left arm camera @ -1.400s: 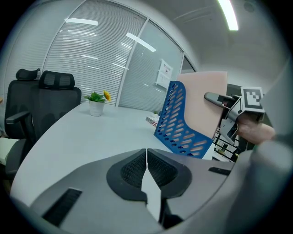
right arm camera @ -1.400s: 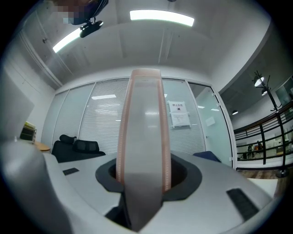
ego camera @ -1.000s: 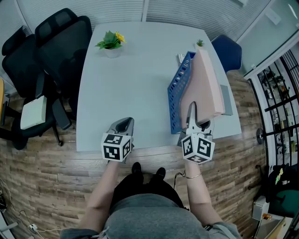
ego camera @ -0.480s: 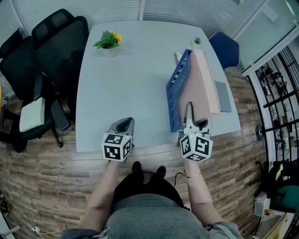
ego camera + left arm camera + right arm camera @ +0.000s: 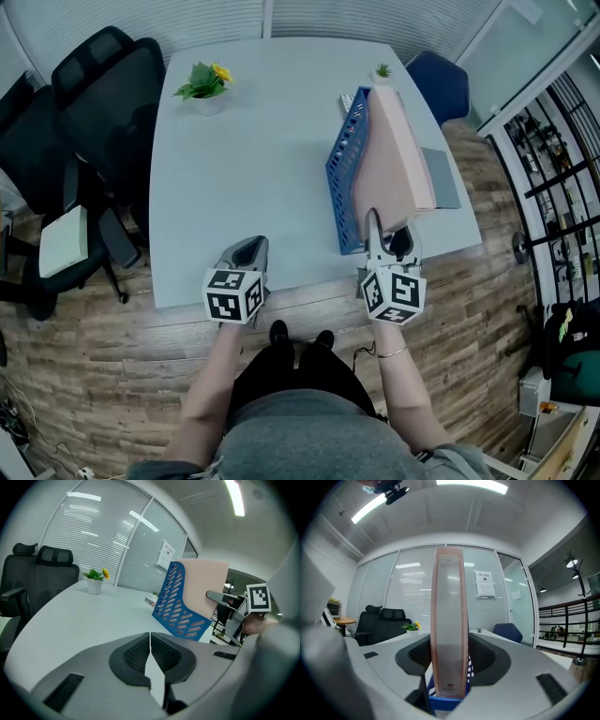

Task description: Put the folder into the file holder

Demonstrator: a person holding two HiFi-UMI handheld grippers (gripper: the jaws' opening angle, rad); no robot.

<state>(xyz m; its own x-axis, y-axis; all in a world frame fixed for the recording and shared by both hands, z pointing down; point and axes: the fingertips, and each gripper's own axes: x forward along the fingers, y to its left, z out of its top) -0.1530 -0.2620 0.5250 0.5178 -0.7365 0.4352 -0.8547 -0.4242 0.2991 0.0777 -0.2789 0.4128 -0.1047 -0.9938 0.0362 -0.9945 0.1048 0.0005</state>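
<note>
Now, folder (image 5: 394, 169) inside file holder (image 5: 342, 187).

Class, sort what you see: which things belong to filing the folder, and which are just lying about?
In the job: pink folder, blue file holder, right gripper (jaws just opening, folder between them).

Lying about: flowering pot plant, small plant, grey pad, black chairs, left gripper, shut.

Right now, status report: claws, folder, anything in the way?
Left claw shut, empty. Right claw jaws just been opening, pink folder between them. Folder standing in blue file holder. Nothing blocking.
</note>
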